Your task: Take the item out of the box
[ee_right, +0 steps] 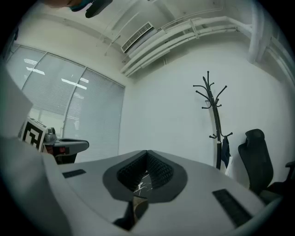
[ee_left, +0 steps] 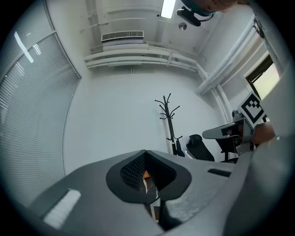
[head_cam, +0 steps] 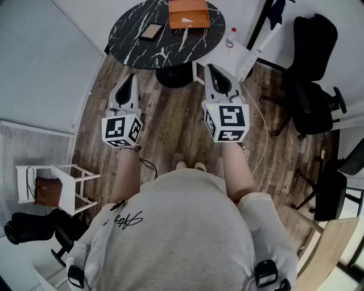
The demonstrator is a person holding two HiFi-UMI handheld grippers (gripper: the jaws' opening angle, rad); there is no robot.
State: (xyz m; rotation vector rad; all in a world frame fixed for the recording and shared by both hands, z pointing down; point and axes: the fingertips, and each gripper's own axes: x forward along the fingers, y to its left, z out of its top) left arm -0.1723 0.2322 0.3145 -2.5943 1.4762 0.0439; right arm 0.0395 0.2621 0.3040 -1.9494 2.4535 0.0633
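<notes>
An orange box (head_cam: 189, 13) lies at the far side of a round black marble table (head_cam: 142, 48); what is inside it I cannot see. Both grippers hang over the wooden floor, short of the table and apart from the box. My left gripper (head_cam: 132, 77) is shut and empty, its tips near the table's front left edge. My right gripper (head_cam: 209, 67) is also shut with nothing in it, its tips just before the table's front right edge. In the left gripper view the jaws (ee_left: 145, 152) meet, and a sliver of the orange box (ee_left: 146, 174) shows past them. The right gripper view shows closed jaws (ee_right: 147, 152).
A small flat brown item (head_cam: 151, 31) lies on the table left of the box. A small bottle (head_cam: 231, 37) stands on a white surface to the right. Black office chairs (head_cam: 313, 85) stand at the right, and a white stool with a brown bag (head_cam: 48, 190) at the left. A coat rack (ee_right: 213, 115) stands by the far wall.
</notes>
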